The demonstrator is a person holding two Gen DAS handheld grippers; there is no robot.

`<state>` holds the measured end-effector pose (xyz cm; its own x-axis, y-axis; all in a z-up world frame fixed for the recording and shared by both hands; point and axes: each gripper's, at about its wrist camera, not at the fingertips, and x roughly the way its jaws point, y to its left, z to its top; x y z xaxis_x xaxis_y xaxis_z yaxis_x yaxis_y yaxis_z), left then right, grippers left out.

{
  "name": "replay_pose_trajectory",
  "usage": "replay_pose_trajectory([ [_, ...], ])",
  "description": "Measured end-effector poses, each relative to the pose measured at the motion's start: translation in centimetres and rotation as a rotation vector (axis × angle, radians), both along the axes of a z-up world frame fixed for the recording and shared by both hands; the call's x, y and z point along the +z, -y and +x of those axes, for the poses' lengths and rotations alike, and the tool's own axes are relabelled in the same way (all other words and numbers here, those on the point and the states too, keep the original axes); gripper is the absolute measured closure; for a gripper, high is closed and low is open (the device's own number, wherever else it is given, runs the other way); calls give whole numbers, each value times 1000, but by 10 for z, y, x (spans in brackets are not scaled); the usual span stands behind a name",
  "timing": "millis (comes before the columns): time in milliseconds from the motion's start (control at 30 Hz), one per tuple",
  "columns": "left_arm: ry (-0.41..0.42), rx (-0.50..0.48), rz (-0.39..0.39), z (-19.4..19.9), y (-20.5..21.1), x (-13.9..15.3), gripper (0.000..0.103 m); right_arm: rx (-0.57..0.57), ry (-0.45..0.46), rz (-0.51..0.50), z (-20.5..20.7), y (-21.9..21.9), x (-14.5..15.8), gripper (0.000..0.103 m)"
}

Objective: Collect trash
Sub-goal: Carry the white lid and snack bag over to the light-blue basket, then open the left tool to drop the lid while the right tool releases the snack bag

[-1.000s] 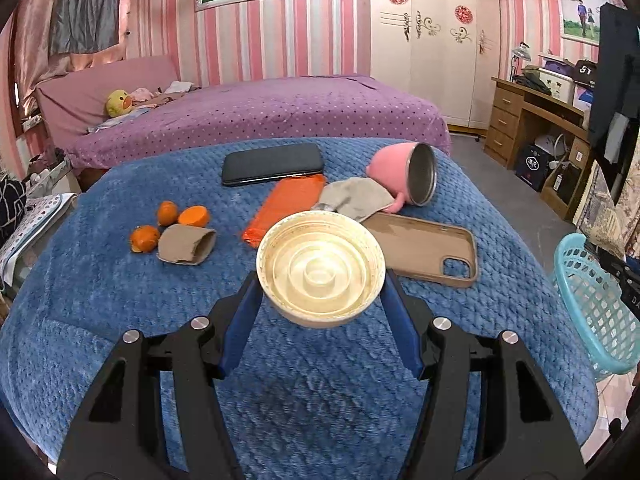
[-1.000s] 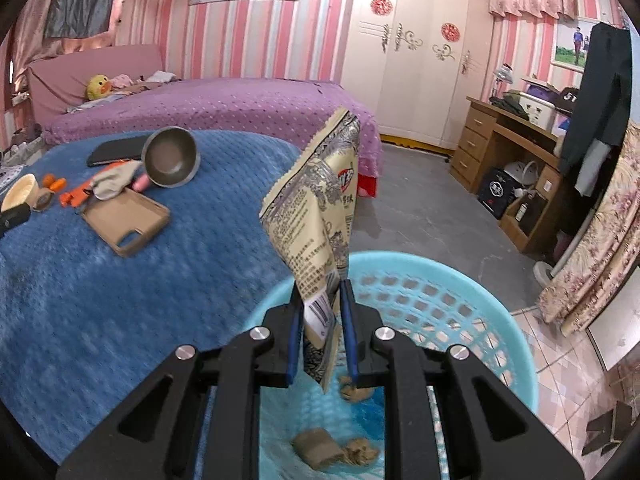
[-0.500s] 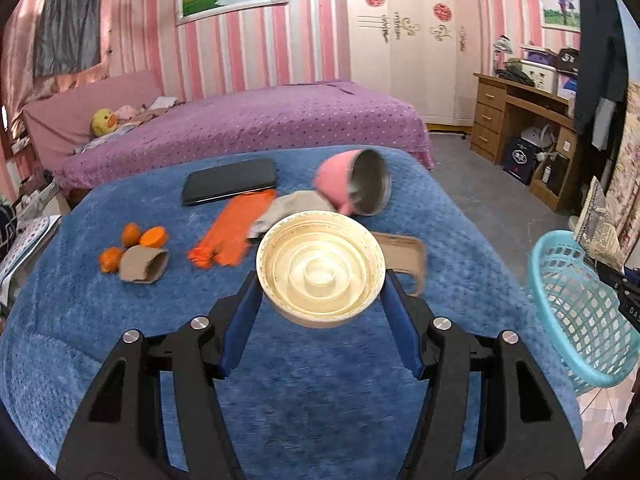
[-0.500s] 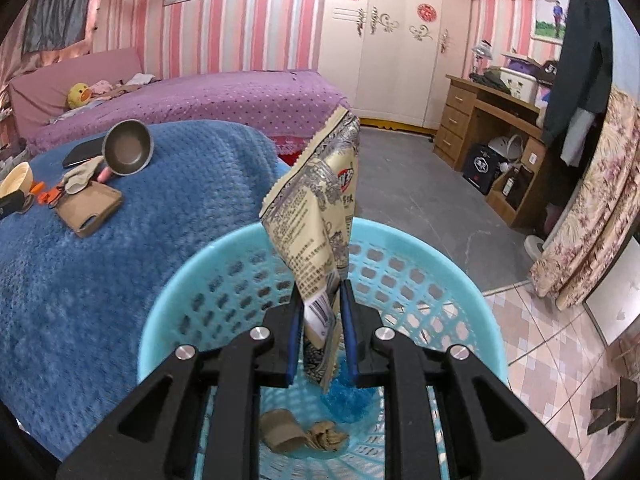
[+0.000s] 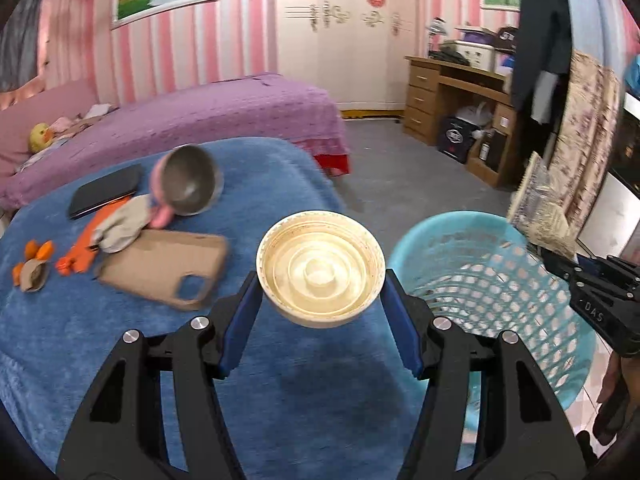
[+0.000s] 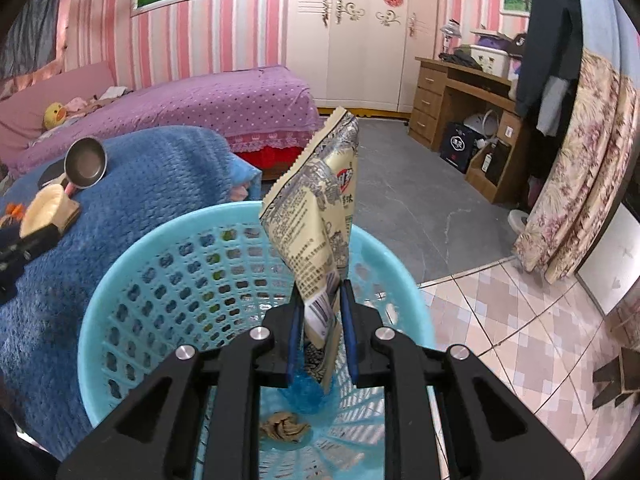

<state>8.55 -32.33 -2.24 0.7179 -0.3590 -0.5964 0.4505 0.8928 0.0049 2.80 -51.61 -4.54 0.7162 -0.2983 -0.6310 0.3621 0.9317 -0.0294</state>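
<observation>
My left gripper [image 5: 320,300] clamps one cream bowl [image 5: 320,268] over the blue blanket [image 5: 120,340]. My right gripper [image 6: 320,334] pinches one snack wrapper [image 6: 316,220] above the basket [image 6: 132,280]; one crumpled scrap [image 6: 285,430] at 6 o'clock, details blurred.

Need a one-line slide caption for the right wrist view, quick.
Right gripper holds a snack wrapper upright over the blue basket, crumpled paper already inside.
</observation>
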Motion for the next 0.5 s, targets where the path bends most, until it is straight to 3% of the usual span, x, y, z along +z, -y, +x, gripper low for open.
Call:
replay_pose_trajectory([
  [400,7,-136,55,-18,84,-10,42,-21,16,54,-8,25,-6,85],
  [500,11,-110,58,-13,80,-9,27,-17,16,53,-10,27,-6,85],
])
